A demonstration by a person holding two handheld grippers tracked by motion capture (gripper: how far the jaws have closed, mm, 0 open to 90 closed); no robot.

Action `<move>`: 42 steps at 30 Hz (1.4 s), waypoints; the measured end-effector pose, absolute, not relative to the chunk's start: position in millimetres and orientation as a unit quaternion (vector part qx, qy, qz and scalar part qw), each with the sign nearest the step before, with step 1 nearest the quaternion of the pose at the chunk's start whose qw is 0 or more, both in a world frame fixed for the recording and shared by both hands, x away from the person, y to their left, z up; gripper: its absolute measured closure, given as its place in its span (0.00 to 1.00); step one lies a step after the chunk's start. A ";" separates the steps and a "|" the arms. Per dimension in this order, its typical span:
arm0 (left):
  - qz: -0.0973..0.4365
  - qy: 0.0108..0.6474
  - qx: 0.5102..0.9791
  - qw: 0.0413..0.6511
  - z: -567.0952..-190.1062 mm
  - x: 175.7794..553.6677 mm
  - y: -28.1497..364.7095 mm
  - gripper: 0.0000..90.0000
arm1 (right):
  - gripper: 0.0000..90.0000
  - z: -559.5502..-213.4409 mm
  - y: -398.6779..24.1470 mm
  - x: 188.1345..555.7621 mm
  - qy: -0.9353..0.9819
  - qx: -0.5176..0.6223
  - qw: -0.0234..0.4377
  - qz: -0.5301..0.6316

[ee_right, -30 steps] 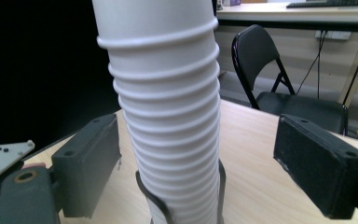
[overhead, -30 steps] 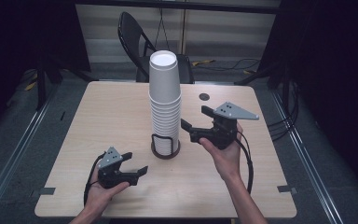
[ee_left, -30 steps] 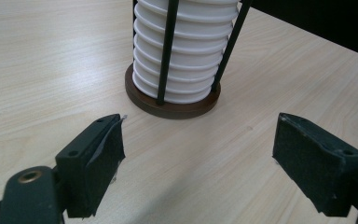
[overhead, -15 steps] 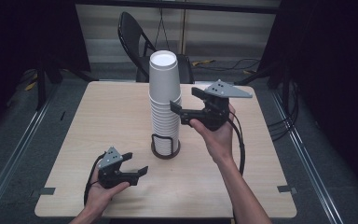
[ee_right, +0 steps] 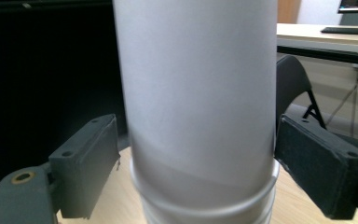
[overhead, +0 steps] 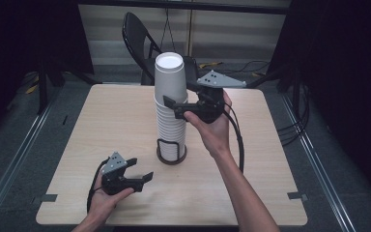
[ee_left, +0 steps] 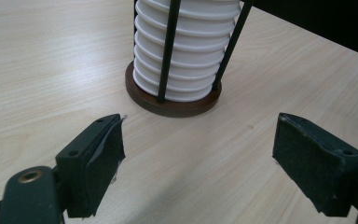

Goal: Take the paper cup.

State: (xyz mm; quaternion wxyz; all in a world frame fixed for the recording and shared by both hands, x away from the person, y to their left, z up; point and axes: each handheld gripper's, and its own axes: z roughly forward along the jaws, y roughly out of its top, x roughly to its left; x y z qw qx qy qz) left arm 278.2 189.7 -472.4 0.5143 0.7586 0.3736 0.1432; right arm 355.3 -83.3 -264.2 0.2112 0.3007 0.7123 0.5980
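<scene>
Your right gripper [overhead: 176, 107] is climbing higher up the cup stack [overhead: 170, 96] on the table [overhead: 251, 159], jaws wide around the top cup [ee_right: 198, 88], not squeezing yet; the holder [ee_left: 172, 100] is keeping the stack straight; your left gripper [overhead: 142, 169] is resting low, open, holding nothing.

Right claw [overhead: 176, 107] raised, jaws spread wide, left claw [overhead: 140, 170] low, jaws apart
</scene>
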 end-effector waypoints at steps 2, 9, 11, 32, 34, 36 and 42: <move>0.142 0.374 0.758 0.514 -472.6 278.7 190.4 0.18 | 0.13 -263.6 -79.5 358.4 0.710 0.302 0.214 0.599; 0.134 0.383 0.753 0.518 -473.5 280.2 192.5 0.18 | 0.10 -263.6 -70.2 367.7 0.717 0.304 0.217 0.589; 0.133 0.386 0.752 0.518 -473.9 280.6 192.9 0.18 | 0.10 -264.0 -69.2 369.0 0.717 0.302 0.217 0.590; 0.132 0.388 0.752 0.517 -474.2 280.8 193.7 0.19 | 0.11 -263.0 -49.4 373.6 0.719 0.296 0.234 0.584; 0.131 0.388 0.753 0.515 -474.5 281.0 193.6 0.19 | 0.12 -262.3 -50.8 373.8 0.719 0.297 0.233 0.584; 0.131 0.388 0.753 0.515 -474.5 280.9 193.4 0.19 | 0.12 -260.6 -52.6 373.7 0.715 0.297 0.231 0.589; 0.131 0.388 0.753 0.516 -474.5 280.8 193.0 0.19 | 0.13 -254.6 -54.0 372.1 0.710 0.294 0.230 0.597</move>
